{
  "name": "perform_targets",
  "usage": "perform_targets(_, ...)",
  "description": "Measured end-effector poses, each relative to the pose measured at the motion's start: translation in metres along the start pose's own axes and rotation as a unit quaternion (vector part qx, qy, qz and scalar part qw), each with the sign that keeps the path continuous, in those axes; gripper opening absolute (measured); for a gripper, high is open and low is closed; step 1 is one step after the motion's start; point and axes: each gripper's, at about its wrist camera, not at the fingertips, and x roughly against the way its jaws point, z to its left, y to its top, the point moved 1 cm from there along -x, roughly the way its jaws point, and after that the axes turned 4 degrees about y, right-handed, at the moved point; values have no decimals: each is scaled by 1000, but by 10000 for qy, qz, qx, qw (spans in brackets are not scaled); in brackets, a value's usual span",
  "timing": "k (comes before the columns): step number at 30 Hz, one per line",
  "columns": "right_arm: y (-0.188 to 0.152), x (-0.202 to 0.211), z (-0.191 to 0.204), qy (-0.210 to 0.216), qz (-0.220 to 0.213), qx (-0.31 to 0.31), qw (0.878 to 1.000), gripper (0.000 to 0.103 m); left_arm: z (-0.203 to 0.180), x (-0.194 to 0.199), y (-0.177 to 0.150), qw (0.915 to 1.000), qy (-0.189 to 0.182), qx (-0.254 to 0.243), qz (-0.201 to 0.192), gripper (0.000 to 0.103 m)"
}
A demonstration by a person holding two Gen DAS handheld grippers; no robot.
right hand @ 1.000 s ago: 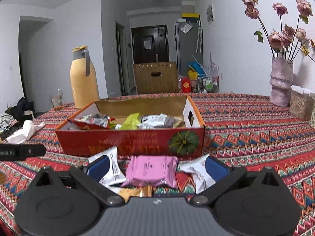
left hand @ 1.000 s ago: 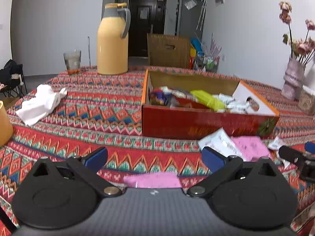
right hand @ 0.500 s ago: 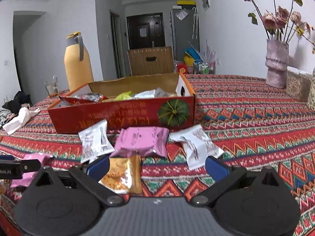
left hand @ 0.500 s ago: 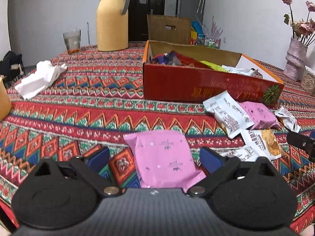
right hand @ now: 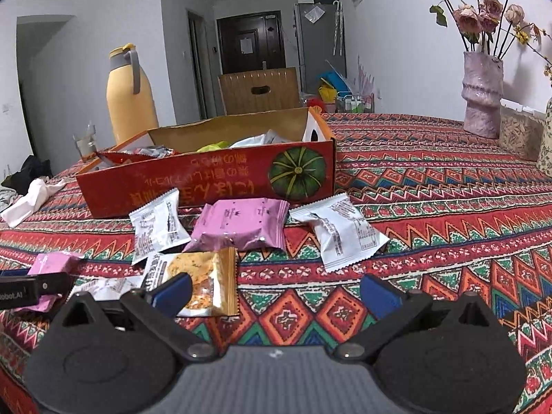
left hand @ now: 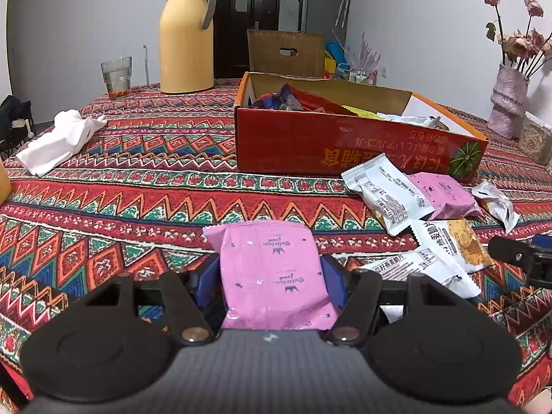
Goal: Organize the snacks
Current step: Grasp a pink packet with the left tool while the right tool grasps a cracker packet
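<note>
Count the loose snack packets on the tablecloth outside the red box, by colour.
Pink packets: 2
White packets: 3
Orange cracker packet: 1
Total: 6

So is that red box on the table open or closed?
Open. The red box has no lid on top, and snack packets show inside above its front wall.

Left gripper (left hand: 272, 277) has lowered toward the bench (left hand: 138, 186) and its jaws have just been closing; both blue pads now press the sides of the near pink snack packet (left hand: 272, 272). Right gripper (right hand: 274, 293) has likewise lowered, jaws wide, over the orange snack packet (right hand: 203, 276).
</note>
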Motion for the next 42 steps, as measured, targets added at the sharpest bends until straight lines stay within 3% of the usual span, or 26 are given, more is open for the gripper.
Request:
perform_targets(15,11,-19,30,186,195,189,9995,103,1,4,1,9998,-134,22,-122,63)
perform_targets(33,19,-53,56,-82,741,407,9964,103,0,-11,19,9995,-199,57,-226,63)
perform_targets(42,17,-49,60,-23,679,553,9962,98,2,-15,22,9991,-194,128,-340,63)
